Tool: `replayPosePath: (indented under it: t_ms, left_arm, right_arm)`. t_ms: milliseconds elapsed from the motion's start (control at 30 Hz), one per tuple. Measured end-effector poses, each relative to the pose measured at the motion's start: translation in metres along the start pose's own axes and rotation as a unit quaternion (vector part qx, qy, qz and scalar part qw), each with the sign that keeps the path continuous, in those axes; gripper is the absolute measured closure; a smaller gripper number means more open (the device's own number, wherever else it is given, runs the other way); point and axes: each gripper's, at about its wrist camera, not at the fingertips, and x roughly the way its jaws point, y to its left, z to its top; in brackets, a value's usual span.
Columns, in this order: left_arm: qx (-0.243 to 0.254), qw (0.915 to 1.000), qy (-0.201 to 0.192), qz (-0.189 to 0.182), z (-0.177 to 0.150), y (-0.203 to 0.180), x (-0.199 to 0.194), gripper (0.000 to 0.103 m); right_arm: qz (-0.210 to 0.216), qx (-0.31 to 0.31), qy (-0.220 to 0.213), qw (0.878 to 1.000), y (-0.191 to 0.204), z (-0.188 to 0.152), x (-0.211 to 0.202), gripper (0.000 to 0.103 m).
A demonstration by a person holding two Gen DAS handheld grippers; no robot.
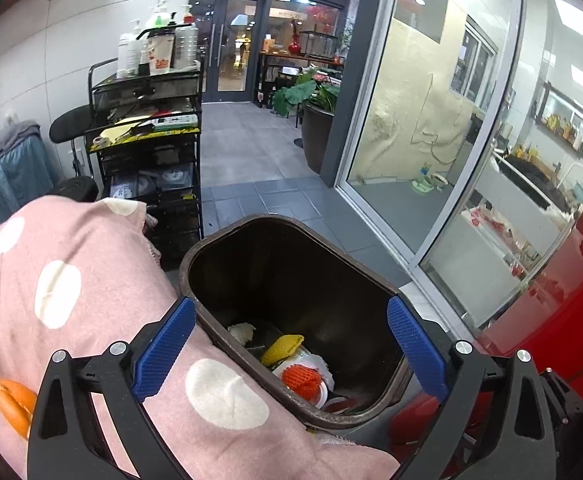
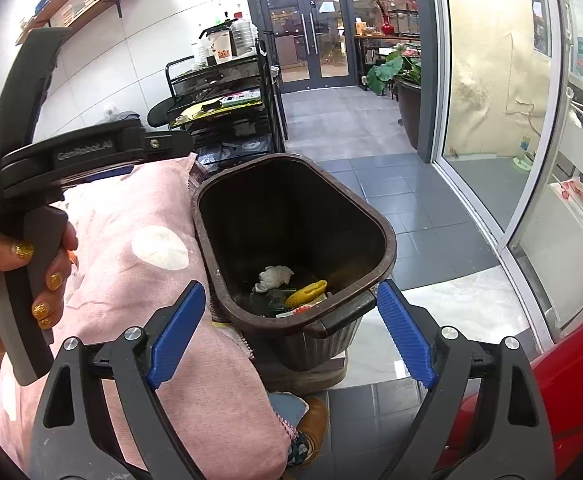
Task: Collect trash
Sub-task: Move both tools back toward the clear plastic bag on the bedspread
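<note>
- The brown trash bin (image 1: 291, 280) sits at centre of the left wrist view and centre of the right wrist view, mouth facing up and tipped slightly toward the cameras; its opening is a rounded rectangle whose long axis runs from lower centre to upper centre of the frame
- At the bottom of the bin lie a white crumpled tissue (image 2: 273, 276), a yellow foam net (image 2: 306, 292) lying with its length from lower left to upper right, and an orange foam net (image 1: 301, 378) resting on a white lid or cup
- The left gripper (image 1: 291, 346) hangs over the near rim with its blue pads spread wide and nothing between them
- The right gripper (image 2: 291, 334) is likewise spread wide and empty, framing the bin's near lip low in the frame
- A hand (image 2: 19, 276) at the left edge of the right wrist view grips the left tool's handle, over a pink spotted cushion (image 1: 91, 288) that fills the lower left
- Judged from the empty claws above a bin with litter inside, a drop looks just finished
- The next move likely calls for turning away from the bin to find another piece of trash; none shows outside the bin here
</note>
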Motion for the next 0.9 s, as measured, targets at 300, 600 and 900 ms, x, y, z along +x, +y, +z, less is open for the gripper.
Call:
replayPosePath:
  t_ms: [300, 600, 900]
  left_arm:
    - [-0.027, 0.9990, -0.034, 0.010, -0.010, 0.019, -0.040, 0.007]
    - [-0.030, 0.9959, -0.064, 0.057, -0.032, 0.037, -0.083, 0.006]
    - [-0.055, 0.9889, -0.083, 0.111, -0.059, 0.070, -0.122, 0.006]
  right_arm:
    - [0.008, -0.008, -0.004, 1.000, 0.009, 0.001, -0.003, 0.016]
    - [0.038, -0.027, -0.004, 0.999, 0.029, 0.005, -0.006, 0.016]
    - [0.089, -0.055, 0.000, 0.995, 0.069, 0.010, -0.009, 0.016]
